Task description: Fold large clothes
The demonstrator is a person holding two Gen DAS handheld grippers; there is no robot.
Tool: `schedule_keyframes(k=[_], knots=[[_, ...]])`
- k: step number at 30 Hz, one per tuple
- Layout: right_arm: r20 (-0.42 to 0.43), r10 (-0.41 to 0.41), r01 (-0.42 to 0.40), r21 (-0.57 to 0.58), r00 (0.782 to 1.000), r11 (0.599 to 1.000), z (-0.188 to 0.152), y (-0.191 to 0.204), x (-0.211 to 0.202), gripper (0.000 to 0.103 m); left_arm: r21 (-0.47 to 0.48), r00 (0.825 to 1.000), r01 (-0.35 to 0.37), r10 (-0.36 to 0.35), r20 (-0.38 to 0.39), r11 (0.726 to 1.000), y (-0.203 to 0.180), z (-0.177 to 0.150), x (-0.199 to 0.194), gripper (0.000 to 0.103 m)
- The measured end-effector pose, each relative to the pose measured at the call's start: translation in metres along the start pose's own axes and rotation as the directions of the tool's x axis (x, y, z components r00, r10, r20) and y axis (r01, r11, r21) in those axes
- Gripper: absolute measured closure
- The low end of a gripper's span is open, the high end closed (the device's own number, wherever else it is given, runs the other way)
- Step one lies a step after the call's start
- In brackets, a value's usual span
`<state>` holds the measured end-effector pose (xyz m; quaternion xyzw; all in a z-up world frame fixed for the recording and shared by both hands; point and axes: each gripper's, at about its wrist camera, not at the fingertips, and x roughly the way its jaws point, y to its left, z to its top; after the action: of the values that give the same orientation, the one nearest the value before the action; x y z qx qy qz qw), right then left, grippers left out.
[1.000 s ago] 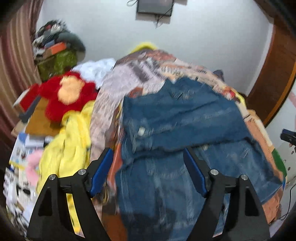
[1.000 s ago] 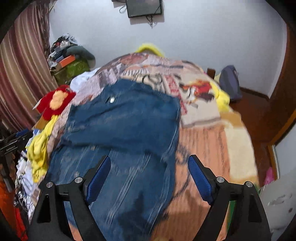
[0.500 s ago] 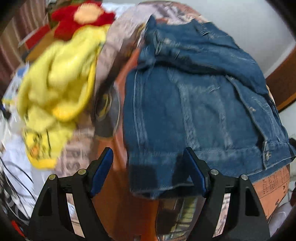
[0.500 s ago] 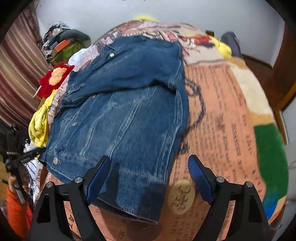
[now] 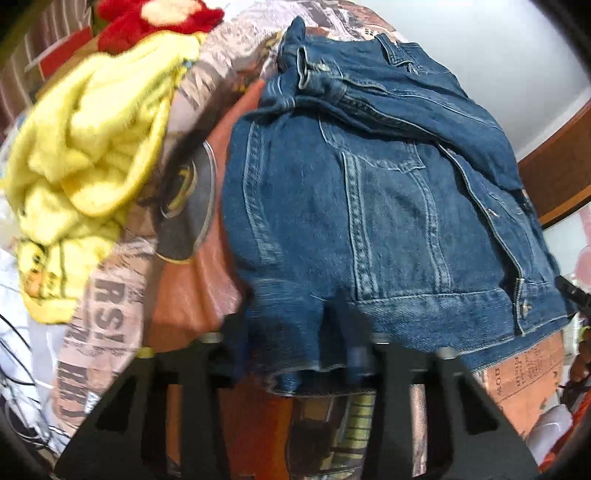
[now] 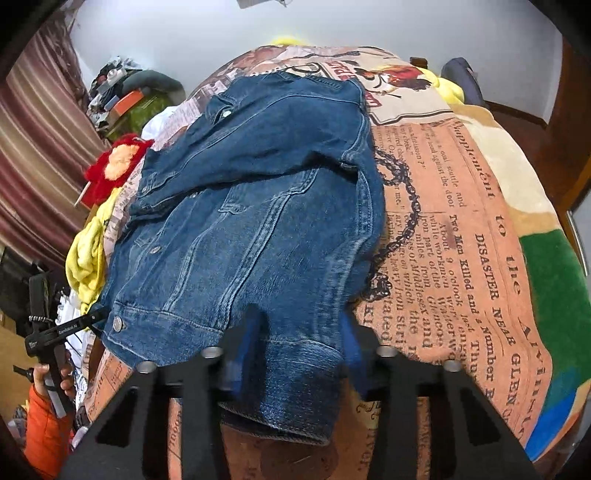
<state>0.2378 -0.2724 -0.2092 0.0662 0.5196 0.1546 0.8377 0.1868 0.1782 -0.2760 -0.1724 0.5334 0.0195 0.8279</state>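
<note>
A blue denim jacket (image 5: 369,206) lies on the bed, sleeves folded over its upper part. It also shows in the right wrist view (image 6: 251,221). My left gripper (image 5: 295,347) straddles the jacket's hem near one bottom corner, its blurred fingers (image 5: 236,347) on either side of the cloth. My right gripper (image 6: 299,354) straddles the hem at the other bottom corner in the same way. The fingers of both are motion-blurred, so I cannot tell whether they clamp the denim.
The bed carries an orange newspaper-print blanket (image 6: 461,258). A yellow garment (image 5: 92,147) and a red plush toy (image 5: 155,14) lie beside the jacket. The other gripper and a hand in an orange sleeve (image 6: 48,369) show at the bed's edge.
Both grippers have dropped to the jacket's hem and their fingers have moved closer together around the denim edge. One second ago both were wide open above the jacket.
</note>
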Motion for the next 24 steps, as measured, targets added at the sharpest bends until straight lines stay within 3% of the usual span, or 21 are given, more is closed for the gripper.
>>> schedule_keyframes(k=[5, 11, 18, 24], knots=[[0.010, 0.069, -0.070, 0.069, 0.998, 0.995, 0.009, -0.012, -0.001, 0.085, 0.008, 0.998, 0.023, -0.023, 0.062, 1.000, -0.008, 0.013, -0.015, 0.084], [0.072, 0.107, -0.107, 0.005, 0.992, 0.994, 0.036, -0.001, -0.013, 0.086, 0.037, 0.985, 0.057, -0.062, 0.163, 0.998, -0.022, 0.044, -0.044, 0.086], [0.176, 0.129, -0.121, -0.056, 0.976, 0.991, 0.083, 0.016, -0.023, 0.086, 0.102, 0.948, 0.101, -0.127, 0.292, 0.990, -0.050, 0.099, -0.076, 0.087], [0.274, 0.117, -0.105, -0.057, 0.955, 0.993, 0.144, 0.013, -0.031, 0.086, 0.136, 0.912, 0.114, -0.158, 0.378, 0.984, -0.063, 0.159, -0.094, 0.087]])
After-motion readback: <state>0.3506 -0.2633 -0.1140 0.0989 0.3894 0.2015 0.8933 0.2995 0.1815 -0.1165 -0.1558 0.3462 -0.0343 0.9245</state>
